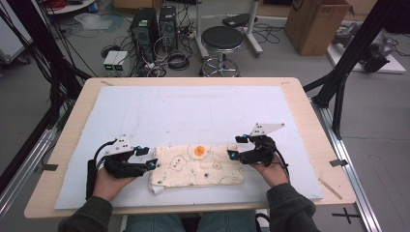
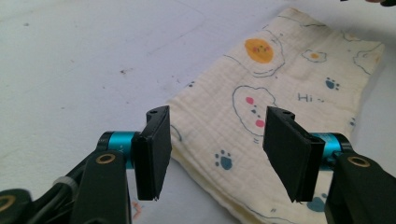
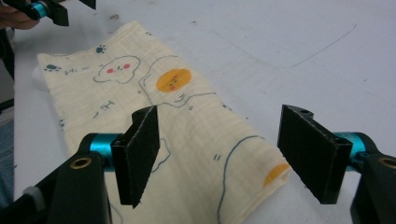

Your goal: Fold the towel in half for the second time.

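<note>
Left gripper (image 1: pixel 151 158): jaws wide apart, empty, at cloth's (image 1: pixel 196 166) left end.
Right gripper (image 1: pixel 234 147): likewise agape, empty, right end.

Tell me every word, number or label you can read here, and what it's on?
"Hi": printed in blue on the cream cloth, beside the paw print, in the left gripper view.
Other blue marks on the cloth, in the right gripper view: too blurred to read.
Marking on the cardboard box: too small to read.
</note>
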A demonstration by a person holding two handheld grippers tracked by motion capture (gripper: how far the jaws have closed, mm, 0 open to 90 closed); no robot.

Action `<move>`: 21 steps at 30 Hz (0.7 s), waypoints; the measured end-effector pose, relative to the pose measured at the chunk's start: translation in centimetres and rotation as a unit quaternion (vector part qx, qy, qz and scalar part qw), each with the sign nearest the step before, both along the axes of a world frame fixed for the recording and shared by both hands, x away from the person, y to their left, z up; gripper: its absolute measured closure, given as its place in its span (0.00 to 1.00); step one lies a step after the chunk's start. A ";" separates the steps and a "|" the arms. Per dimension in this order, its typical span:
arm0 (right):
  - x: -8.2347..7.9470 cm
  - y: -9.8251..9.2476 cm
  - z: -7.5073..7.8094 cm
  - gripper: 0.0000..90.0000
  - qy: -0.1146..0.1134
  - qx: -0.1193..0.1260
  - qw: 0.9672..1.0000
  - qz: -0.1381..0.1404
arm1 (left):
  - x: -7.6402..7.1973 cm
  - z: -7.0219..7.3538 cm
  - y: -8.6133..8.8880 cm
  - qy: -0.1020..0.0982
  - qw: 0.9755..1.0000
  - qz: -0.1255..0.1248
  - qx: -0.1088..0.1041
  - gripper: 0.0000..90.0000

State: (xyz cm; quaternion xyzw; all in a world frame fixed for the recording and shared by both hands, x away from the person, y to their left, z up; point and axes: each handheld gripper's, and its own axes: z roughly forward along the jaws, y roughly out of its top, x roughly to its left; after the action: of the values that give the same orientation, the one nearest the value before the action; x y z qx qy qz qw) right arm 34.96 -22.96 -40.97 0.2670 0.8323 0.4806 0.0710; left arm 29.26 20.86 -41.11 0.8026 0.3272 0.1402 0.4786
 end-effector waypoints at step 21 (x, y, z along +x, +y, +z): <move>4.7 -0.3 2.6 0.36 0.009 -0.007 0.999 -0.031 | 5.1 2.2 -1.0 -0.002 0.999 0.041 -0.013 0.48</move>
State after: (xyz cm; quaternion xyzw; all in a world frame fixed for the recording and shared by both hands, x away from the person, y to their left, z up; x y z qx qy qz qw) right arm 39.67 -23.25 -38.36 0.2959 0.8275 0.4704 0.0803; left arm 34.40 19.82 -38.89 0.7820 0.3607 0.1566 0.4836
